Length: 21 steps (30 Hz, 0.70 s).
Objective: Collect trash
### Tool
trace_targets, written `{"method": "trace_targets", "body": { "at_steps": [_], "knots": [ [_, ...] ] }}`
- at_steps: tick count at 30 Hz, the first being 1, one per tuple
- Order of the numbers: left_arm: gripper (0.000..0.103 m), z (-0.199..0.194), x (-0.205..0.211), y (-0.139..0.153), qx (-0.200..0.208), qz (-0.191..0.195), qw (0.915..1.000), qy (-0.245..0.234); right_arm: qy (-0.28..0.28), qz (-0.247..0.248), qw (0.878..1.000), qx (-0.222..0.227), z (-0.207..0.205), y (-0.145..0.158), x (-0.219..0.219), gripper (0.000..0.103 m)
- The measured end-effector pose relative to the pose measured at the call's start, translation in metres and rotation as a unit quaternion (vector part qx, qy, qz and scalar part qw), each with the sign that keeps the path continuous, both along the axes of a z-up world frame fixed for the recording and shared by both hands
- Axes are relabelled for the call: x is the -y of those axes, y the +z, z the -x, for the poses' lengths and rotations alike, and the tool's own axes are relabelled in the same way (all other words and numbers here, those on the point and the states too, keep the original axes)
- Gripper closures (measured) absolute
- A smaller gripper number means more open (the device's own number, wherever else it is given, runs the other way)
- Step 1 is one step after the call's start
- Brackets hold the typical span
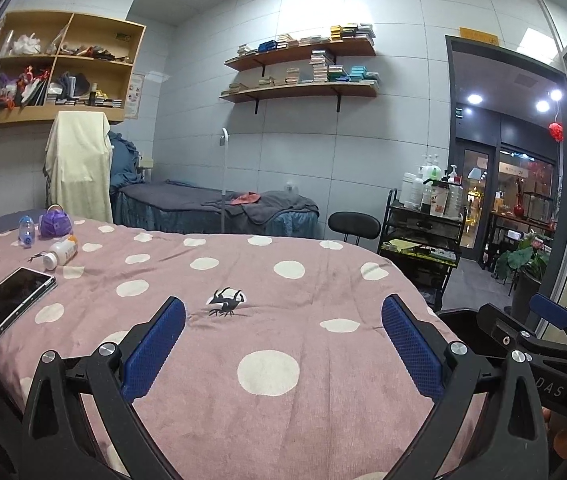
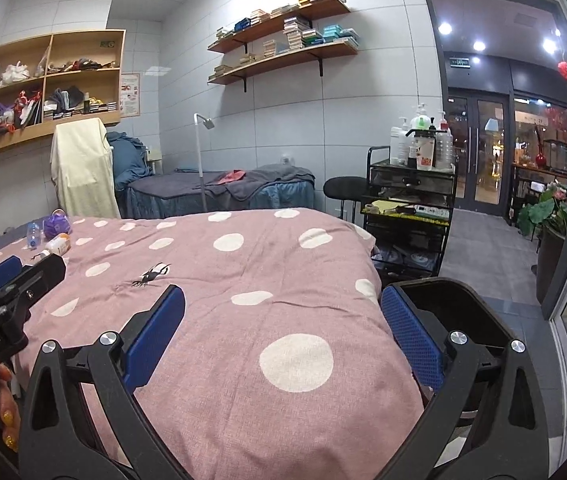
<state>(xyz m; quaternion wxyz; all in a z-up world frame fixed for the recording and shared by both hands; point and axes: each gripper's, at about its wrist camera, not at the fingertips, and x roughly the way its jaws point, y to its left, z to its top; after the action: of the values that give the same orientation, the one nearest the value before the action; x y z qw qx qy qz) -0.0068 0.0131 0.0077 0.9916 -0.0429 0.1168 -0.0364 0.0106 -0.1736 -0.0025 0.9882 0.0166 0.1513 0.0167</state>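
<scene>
On the pink polka-dot bed cover lie a white pill bottle on its side, a small clear water bottle, a crumpled purple bag and a black twig-like scrap. All sit toward the far left except the scrap, which is just ahead of my left gripper. My left gripper is open and empty. In the right wrist view my right gripper is open and empty over the cover, with the black scrap ahead to its left, the pill bottle farther left.
A tablet lies at the bed's left edge. A black bin sits by the bed's right side. A black trolley with bottles, a stool, a second bed and a doorway are beyond.
</scene>
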Motion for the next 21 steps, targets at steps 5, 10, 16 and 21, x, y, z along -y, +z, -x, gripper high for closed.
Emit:
{"method": "trace_targets", "body": {
  "at_steps": [5,10,16,21],
  "knots": [
    [0.006,0.0012,0.0019,-0.0002,0.001,-0.004,1.0000,-0.002,0.002,-0.001,1.000,0.003,0.0016,0.0019,0.0002,0.006],
    [0.006,0.0009,0.0016,-0.0012,-0.001,-0.003,1.0000,-0.002,0.000,-0.005,1.000,0.002,0.0027,0.0019,0.0020,0.006],
    [0.006,0.0031,0.0002,-0.0012,0.001,-0.002,1.0000,0.002,0.000,-0.011,1.000,-0.001,0.0024,0.0011,0.0052,0.006],
    [0.006,0.0029,-0.0002,-0.0009,0.000,0.000,1.0000,0.001,0.000,-0.014,1.000,0.001,0.0017,0.0016,0.0064,0.006]
  ]
}}
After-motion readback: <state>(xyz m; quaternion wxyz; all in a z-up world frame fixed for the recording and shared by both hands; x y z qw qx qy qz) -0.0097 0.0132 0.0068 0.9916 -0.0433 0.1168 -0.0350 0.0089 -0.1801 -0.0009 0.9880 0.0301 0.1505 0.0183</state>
